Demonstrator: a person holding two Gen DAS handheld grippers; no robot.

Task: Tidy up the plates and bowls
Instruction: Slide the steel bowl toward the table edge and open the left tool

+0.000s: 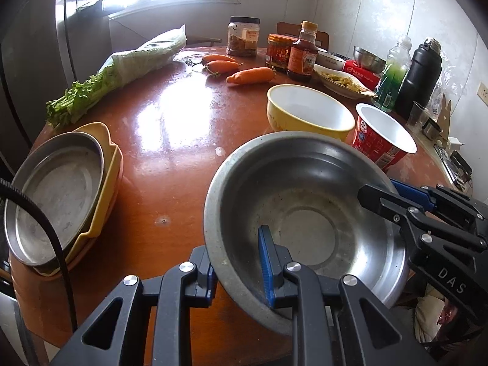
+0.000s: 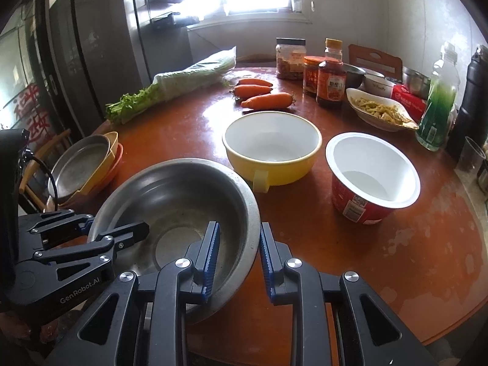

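A: At far left sits the stack of plates [image 2: 82, 164], a round steel one on top. Both hand-held grippers, left [image 1: 238, 267] and right [image 2: 239, 256], are clamped on the grey steel bowl's [image 2: 183, 201] near rim.

B: Mid-carry, I'd guess; next comes setting it into the yellow-and-white bowl [image 2: 271, 149]. The steel bowl's underside is hidden.

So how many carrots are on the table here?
3: two lie side by side at the far end, near the bagged greens; the third lies just in front. None seems hidden.
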